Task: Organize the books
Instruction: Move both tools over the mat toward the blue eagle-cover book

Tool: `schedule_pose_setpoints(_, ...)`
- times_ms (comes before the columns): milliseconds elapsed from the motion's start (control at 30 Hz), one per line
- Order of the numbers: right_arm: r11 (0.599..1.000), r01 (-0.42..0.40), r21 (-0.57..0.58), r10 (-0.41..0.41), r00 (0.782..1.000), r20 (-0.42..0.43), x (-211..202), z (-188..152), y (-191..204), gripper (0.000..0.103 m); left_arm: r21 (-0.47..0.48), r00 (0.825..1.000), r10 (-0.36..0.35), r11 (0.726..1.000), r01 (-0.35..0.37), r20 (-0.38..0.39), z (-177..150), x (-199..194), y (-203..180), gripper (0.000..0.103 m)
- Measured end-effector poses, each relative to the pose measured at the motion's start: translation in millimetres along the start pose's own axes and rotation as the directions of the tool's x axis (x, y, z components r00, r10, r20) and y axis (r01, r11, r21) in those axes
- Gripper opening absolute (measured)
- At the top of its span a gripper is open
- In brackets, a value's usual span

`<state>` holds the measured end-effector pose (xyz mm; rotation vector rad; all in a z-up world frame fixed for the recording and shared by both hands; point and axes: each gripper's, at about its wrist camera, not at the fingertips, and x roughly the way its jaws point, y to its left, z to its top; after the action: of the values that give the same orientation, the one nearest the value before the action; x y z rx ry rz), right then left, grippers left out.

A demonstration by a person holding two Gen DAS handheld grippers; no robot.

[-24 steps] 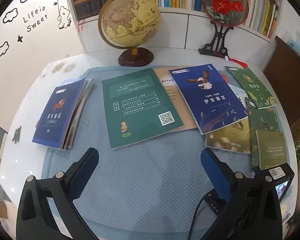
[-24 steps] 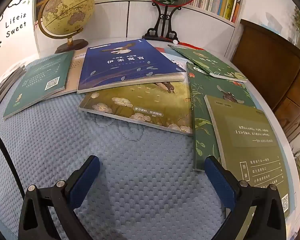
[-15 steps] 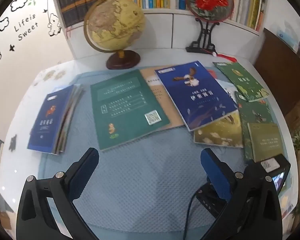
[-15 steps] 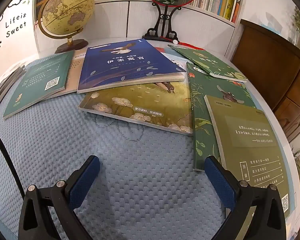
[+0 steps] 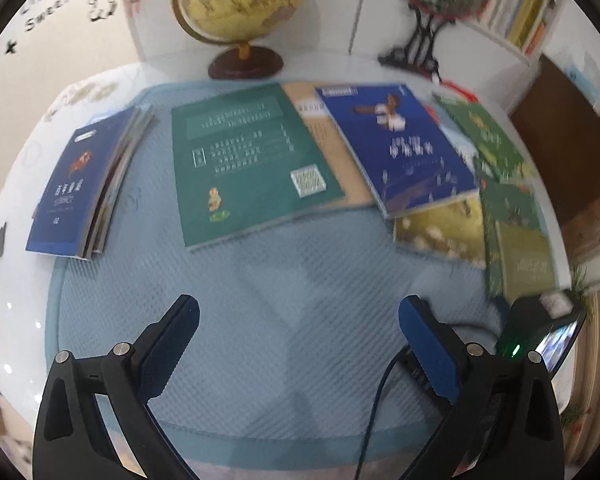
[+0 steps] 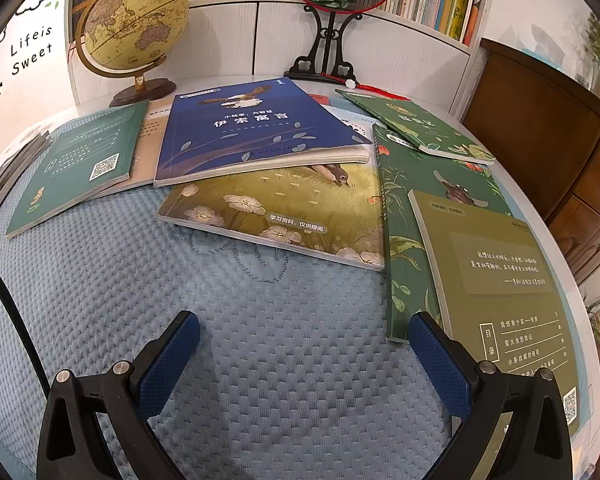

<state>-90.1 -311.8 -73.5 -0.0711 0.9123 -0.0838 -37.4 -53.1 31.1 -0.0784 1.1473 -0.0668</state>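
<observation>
While both claws hang wide apart and empty over the blue mat [image 6: 260,360], the right claw [image 6: 304,344] sits nearest the olive book [image 6: 496,280] and the flower book [image 6: 284,208], and the left claw [image 5: 300,332] faces the teal book [image 5: 252,160]. Beyond lie the blue book [image 6: 256,128] overlapping its neighbours and a small stack [image 5: 80,176] at the bench's left edge. These thin paperbacks look light, floppy and slick, so I would pinch one at a free edge overhanging the mat, near the spine.
</observation>
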Motion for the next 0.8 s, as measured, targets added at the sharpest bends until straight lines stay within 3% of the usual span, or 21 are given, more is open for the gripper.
schedule_pose_setpoints(133, 1.0, -0.004, 0.01, 0.004, 1.0, -0.007, -1.6, 2.2, 0.0, 0.103, 0.035, 0.997, -0.046, 0.998, 0.048, -0.055, -3.4, 12.7, 8.0, 0.099)
schedule_pose_setpoints(200, 0.999, -0.013, 0.049, 0.017, 0.996, -0.089, 1.2, 5.8, -5.0, 0.103, 0.017, 0.994, -0.077, 0.997, 0.079, -0.083, -1.1, 18.0, 13.7, 0.1)
schedule_pose_setpoints(267, 0.986, -0.084, 0.145, 0.112, 0.974, -0.197, 6.4, 4.9, -16.4, 0.103, -0.009, 0.992, -0.085, 0.996, 0.084, -0.092, 1.9, 21.8, 19.0, 0.099)
schedule_pose_setpoints(333, 0.986, -0.077, 0.145, 0.114, 0.956, -0.271, 3.8, 6.0, -16.6, 0.103, -0.021, 0.998, -0.003, 1.0, 0.001, -0.058, 5.7, 15.0, 22.2, 0.099)
schedule_pose_setpoints(400, 0.993, -0.036, 0.11, 0.077, 0.917, -0.392, 2.8, 12.9, -13.1, 0.102, 0.021, 0.996, 0.068, 0.997, -0.069, 0.053, 10.4, -6.8, 17.7, 0.1)
schedule_pose_setpoints(433, 0.994, 0.022, 0.107, 0.017, 0.936, -0.352, -2.6, 12.7, -14.6, 0.1, 0.054, 0.991, 0.082, 0.995, -0.089, 0.107, 13.0, -17.6, 12.0, 0.1)
schedule_pose_setpoints(533, 0.986, 0.116, 0.119, -0.077, 0.954, -0.29, -38.1, 25.9, -21.5, 0.098, 0.112, 0.978, 0.057, 0.991, -0.08, 0.202, 21.9, -41.3, -0.1, 0.101)
schedule_pose_setpoints(567, 0.981, 0.137, 0.139, -0.105, 0.97, -0.22, -60.6, 34.1, -27.0, 0.098, 0.12, 0.973, 0.019, 0.992, -0.048, 0.231, 23.3, -53.7, -2.4, 0.1)
schedule_pose_setpoints(633, 0.973, 0.154, 0.17, -0.129, 0.981, -0.147, -89.4, 43.2, -32.6, 0.099, 0.164, 0.973, -0.076, 0.986, 0.04, 0.22, 30.1, -63.9, -6.2, 0.102)
schedule_pose_setpoints(667, 0.968, 0.153, 0.197, -0.135, 0.986, -0.102, -108.3, 49.2, -36.0, 0.103, 0.196, 0.973, -0.123, 0.977, 0.084, 0.196, 31.6, -64.4, -9.4, 0.102)
schedule_pose_setpoints(733, 0.959, 0.124, 0.256, -0.112, 0.992, -0.063, -124.0, 60.0, -42.2, 0.103, 0.213, 0.979, -0.132, 0.972, 0.097, 0.156, 30.2, -55.7, -13.4, 0.102)
schedule_pose_setpoints(800, 0.952, 0.054, 0.303, -0.005, 0.987, -0.158, -117.4, 60.7, -49.4, 0.103, 0.213, 0.983, -0.124, 0.973, 0.094, 0.132, 24.2, -45.6, -14.2, 0.102)
